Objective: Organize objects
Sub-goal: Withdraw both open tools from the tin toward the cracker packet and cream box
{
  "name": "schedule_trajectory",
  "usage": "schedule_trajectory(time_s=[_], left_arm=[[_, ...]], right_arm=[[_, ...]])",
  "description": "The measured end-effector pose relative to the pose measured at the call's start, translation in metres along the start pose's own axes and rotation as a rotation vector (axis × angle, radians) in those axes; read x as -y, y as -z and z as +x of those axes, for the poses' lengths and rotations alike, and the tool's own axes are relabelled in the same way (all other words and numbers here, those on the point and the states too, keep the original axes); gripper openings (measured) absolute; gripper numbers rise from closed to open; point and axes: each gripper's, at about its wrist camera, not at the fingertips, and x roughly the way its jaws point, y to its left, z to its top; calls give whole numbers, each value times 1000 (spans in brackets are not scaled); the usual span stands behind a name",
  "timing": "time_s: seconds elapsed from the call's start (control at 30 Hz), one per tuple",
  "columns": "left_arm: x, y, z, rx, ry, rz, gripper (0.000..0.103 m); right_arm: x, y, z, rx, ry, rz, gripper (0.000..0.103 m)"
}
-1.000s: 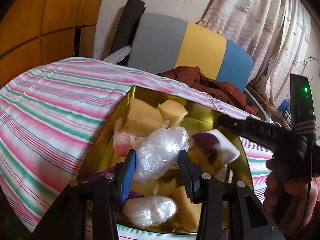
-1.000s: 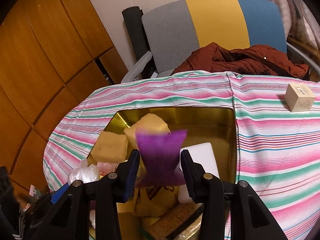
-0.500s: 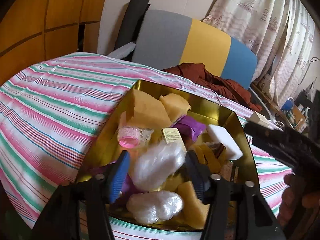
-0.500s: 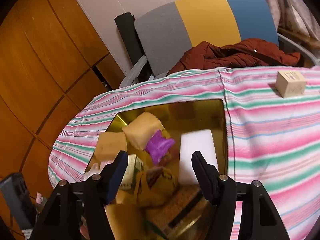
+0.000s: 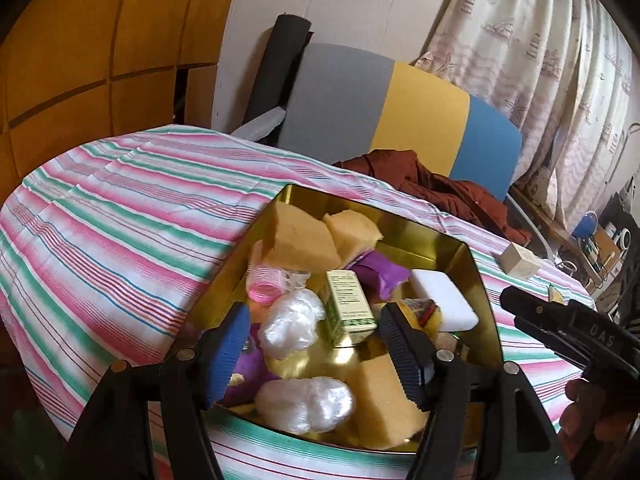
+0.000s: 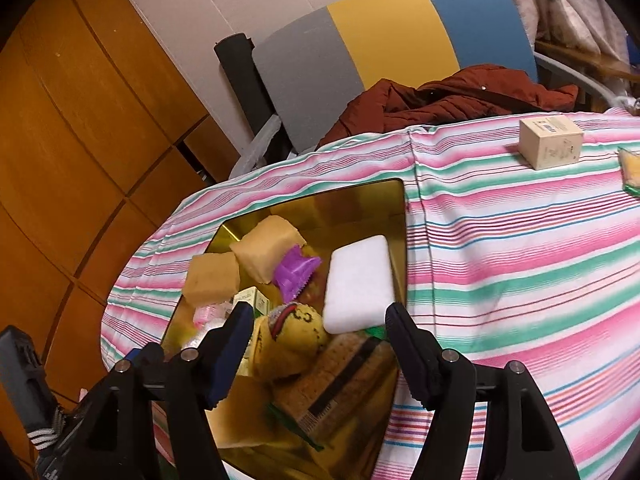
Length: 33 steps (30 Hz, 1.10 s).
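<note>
A gold tin (image 5: pixel 478 280) (image 6: pixel 360 196) sits on the striped cloth, holding yellow sponges, a pink roller (image 5: pixel 264 286), a green box (image 5: pixel 350 300) and a white block (image 6: pixel 358 280). My left gripper (image 5: pixel 314 332) hovers over the tin's near end with its jaws opening. A clear plastic bundle (image 5: pixel 290 324) lies loose in the tin between the fingers, untouched. My right gripper (image 6: pixel 318 320) hangs over the tin's near side, jaws opening, with nothing gripped. The purple packet (image 6: pixel 296 272) rests in the tin beside a sponge. A second plastic bundle (image 5: pixel 306 402) lies at the near rim.
A small beige box (image 6: pixel 550 142) stands on the striped cloth (image 6: pixel 500 240) to the right of the tin, with a yellow-green item (image 6: pixel 630 172) at the frame edge. Behind the table are a grey-yellow-blue chair (image 6: pixel 384 40) bearing a red-brown jacket (image 6: pixel 460 96), wooden panels and curtains.
Both grippers opened. The left let go of the clear plastic bundle and the right let go of the purple packet; both now lie in the tin. The right gripper shifted sideways.
</note>
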Motion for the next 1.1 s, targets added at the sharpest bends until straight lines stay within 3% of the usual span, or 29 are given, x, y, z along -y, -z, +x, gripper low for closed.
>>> schedule_trajectory(time_s=[0.37, 1.1], left_arm=[[51, 9, -14, 29, 115, 132, 69], [160, 41, 0, -100, 314, 391, 69]], right_arm=[[20, 4, -20, 25, 38, 21, 70], [116, 5, -54, 69, 224, 157, 73]])
